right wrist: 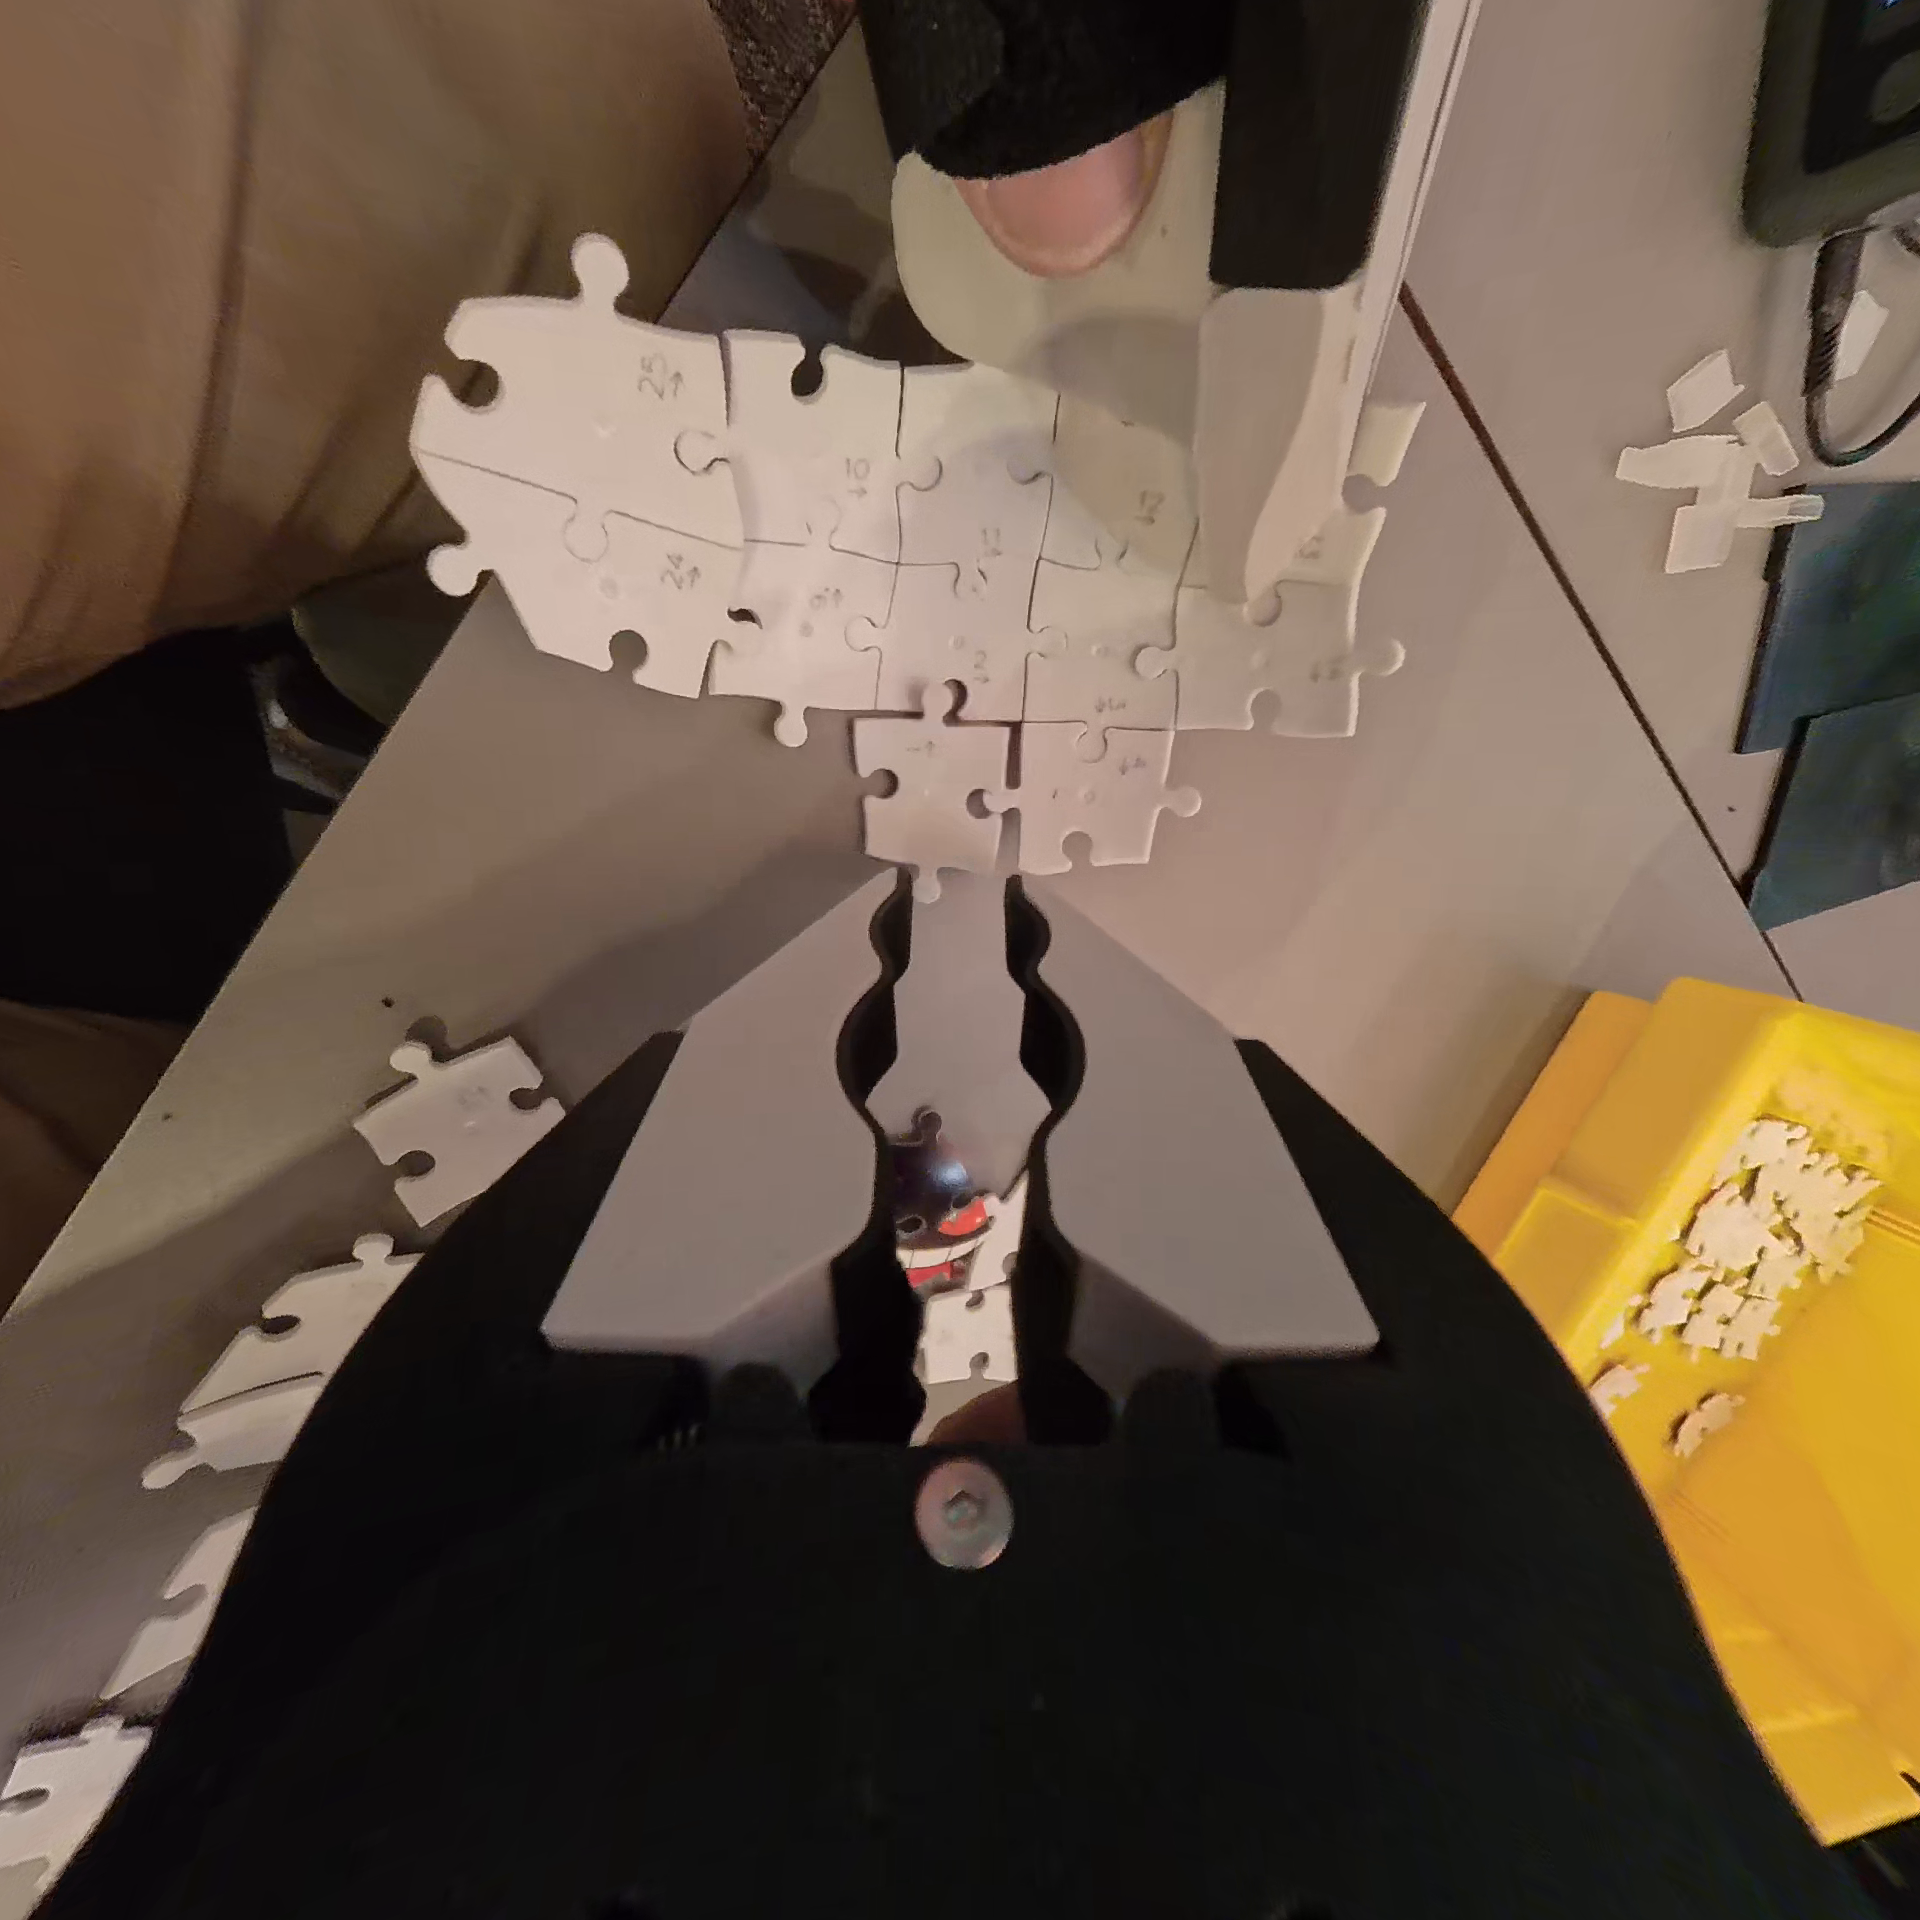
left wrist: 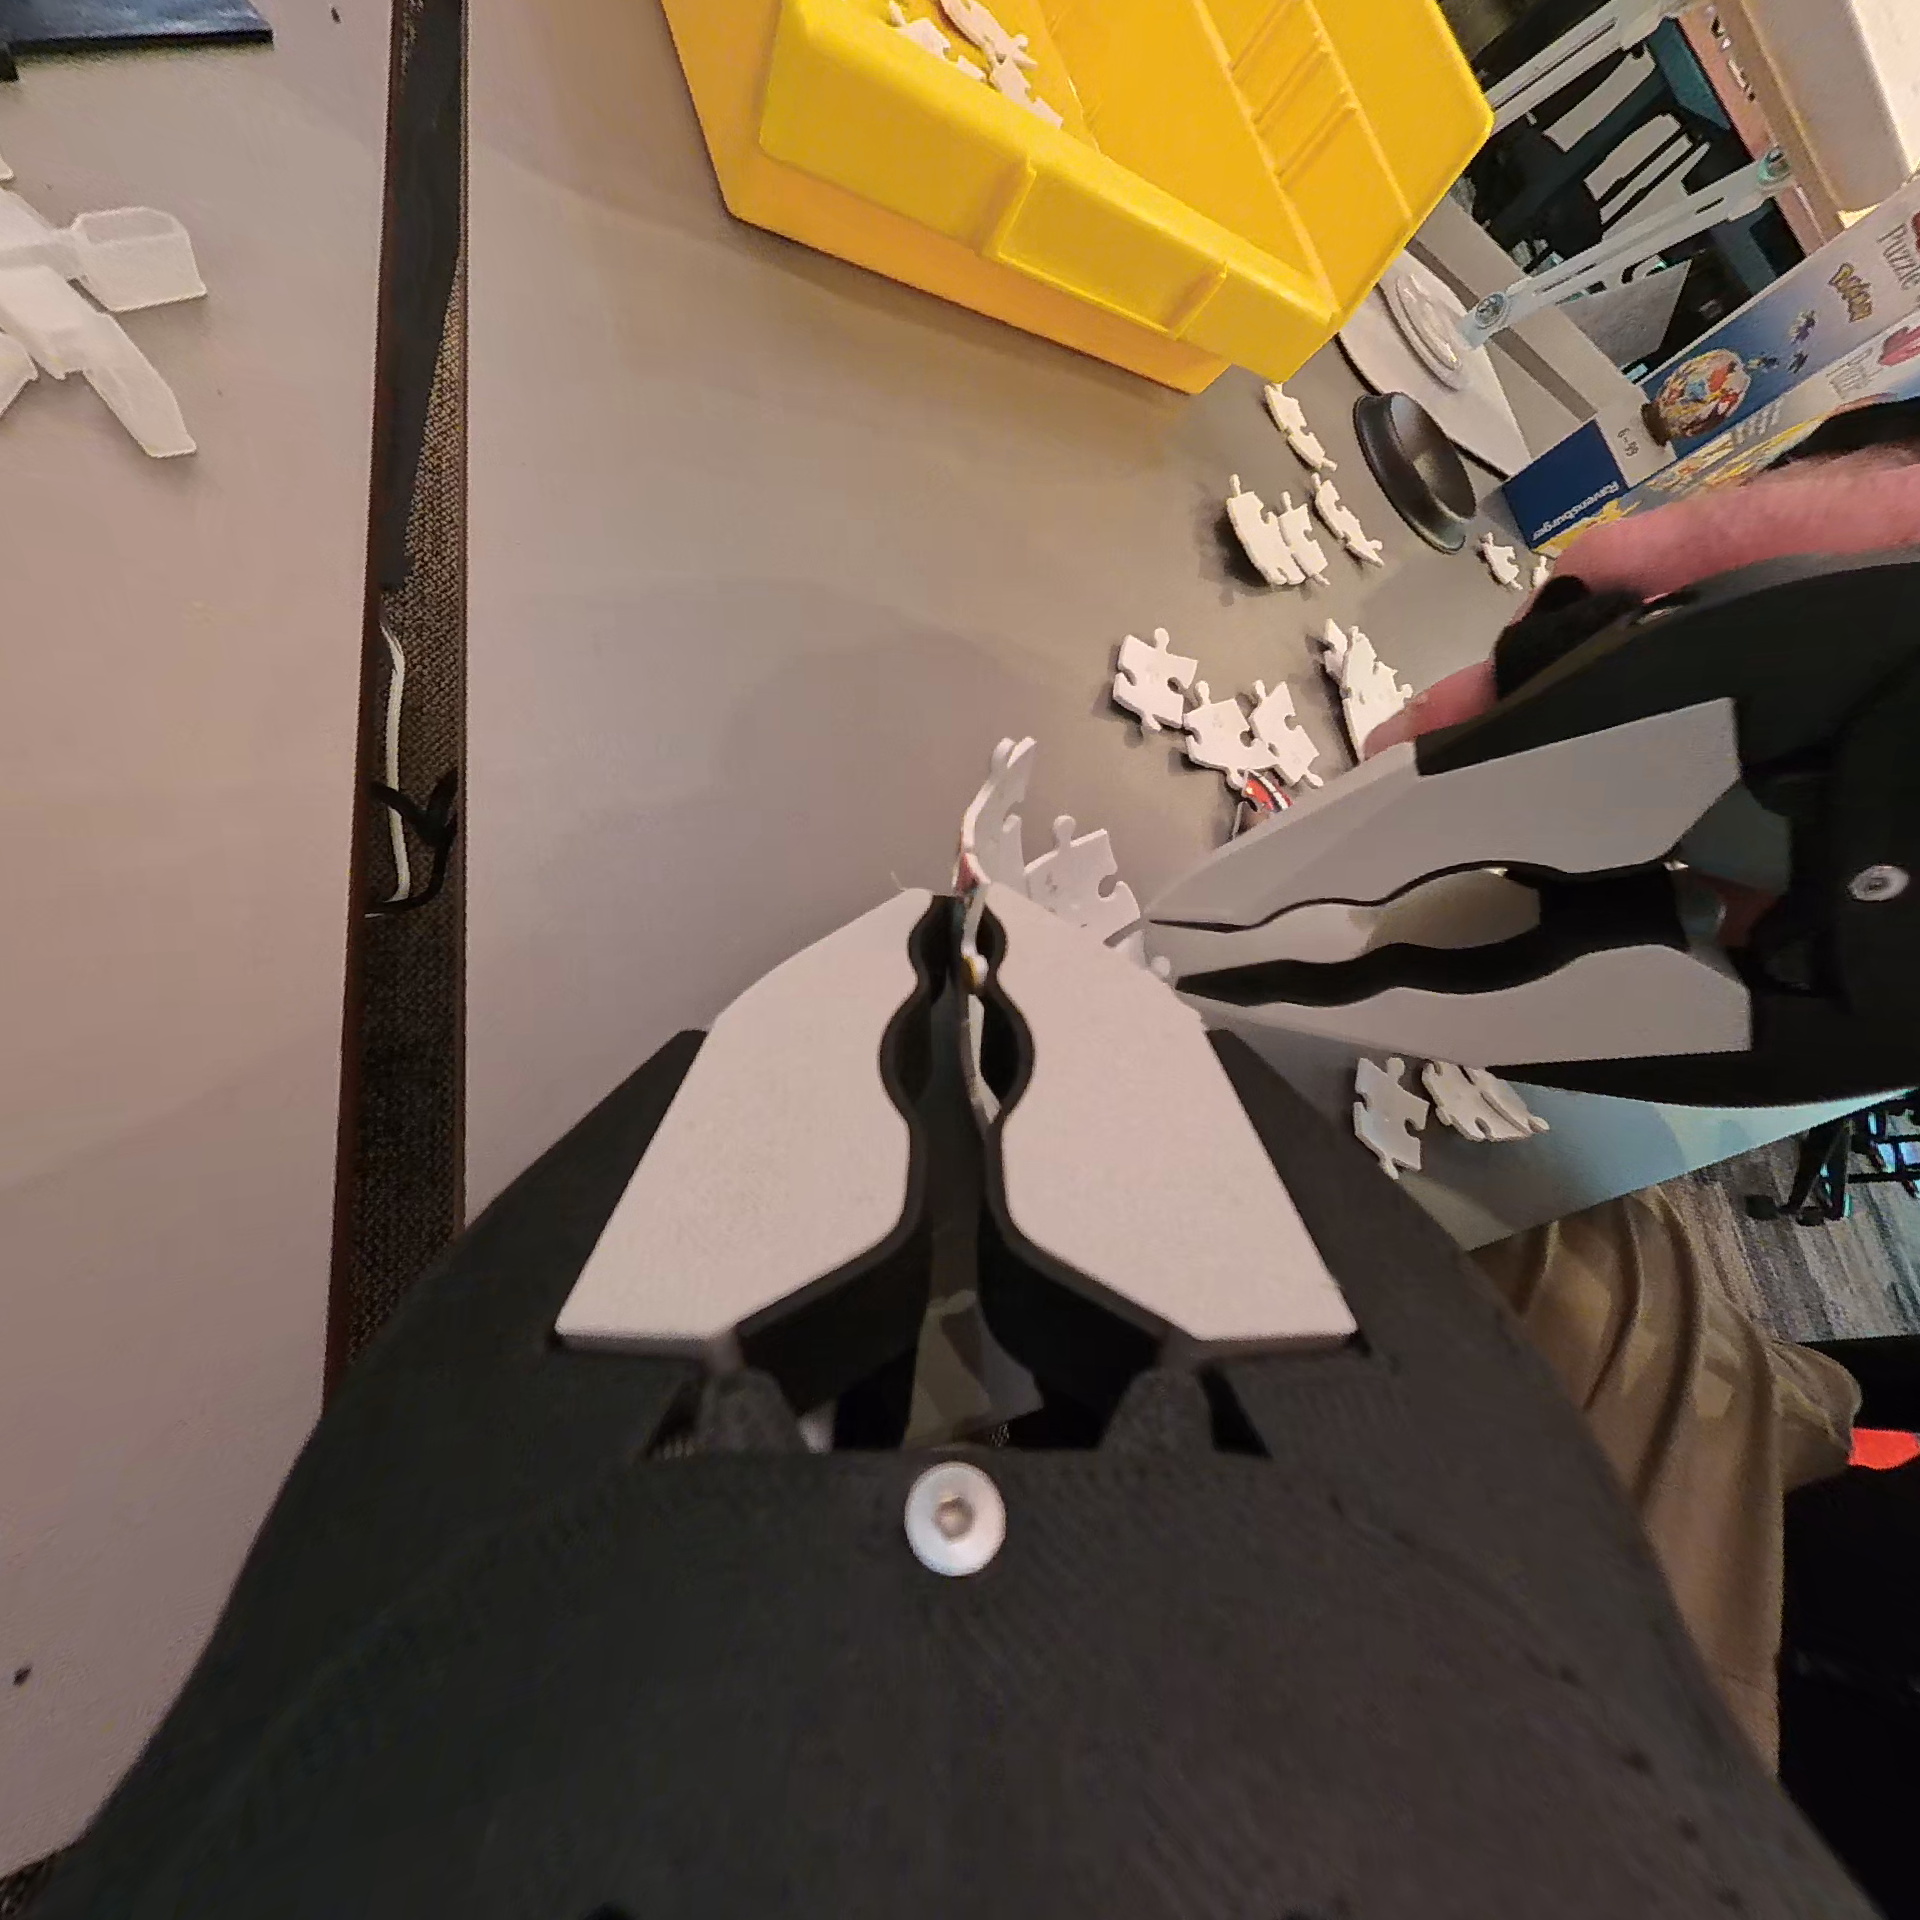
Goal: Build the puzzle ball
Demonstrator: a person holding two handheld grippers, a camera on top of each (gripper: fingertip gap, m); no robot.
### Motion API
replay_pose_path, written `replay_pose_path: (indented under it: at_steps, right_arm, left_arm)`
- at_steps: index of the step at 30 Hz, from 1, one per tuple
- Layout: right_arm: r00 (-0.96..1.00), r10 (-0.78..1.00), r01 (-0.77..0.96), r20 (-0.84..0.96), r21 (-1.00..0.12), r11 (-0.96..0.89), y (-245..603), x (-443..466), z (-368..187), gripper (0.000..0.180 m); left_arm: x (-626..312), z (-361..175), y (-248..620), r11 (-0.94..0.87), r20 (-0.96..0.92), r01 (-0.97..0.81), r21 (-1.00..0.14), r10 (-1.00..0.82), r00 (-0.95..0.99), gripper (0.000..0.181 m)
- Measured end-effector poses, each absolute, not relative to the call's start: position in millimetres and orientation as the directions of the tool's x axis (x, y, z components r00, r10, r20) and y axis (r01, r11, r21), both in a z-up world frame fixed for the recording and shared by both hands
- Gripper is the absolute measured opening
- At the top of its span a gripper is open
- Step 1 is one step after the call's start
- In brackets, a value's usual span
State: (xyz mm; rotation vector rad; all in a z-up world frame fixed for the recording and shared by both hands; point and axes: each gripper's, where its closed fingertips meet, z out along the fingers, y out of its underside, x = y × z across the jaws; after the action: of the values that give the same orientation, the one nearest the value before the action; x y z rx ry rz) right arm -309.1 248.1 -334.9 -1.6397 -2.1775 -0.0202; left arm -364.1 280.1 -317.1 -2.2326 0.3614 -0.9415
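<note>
Left tool pinching one edge of a curved sheet of joined white puzzle pieces held above the grey surface, right tool slightly spread just below its lowest pieces, loose pieces scattered nearby, more in a yellow bin

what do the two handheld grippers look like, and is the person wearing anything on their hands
Both grippers, left and right, have a matte black textured body with a silver screw at the centre and two pale grey wedge-shaped fingers with wavy black inner edges. The hand wears a black fingerless glove.
</note>
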Motion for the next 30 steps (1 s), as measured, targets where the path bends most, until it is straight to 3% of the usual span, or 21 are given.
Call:
replay_pose_path:
  at_steps: [8, 30]
  right_arm:
    - [-0.21, 0.922, 0.904, 0.325, -0.295, 0.309, 239, -314, -329, 0.011]
    - [-0.195, 0.927, 0.893, 0.321, -0.333, 0.303, 240, -327, -333, 0.006]
  left_arm:
    - [-363, -317, 280, -0.732, 0.527, 0.007, -0.682, -0.484, 0.699, 0.004]
    - [-361, -317, 279, -0.73, 0.522, -0.007, -0.684, -0.495, 0.695, 0.004]
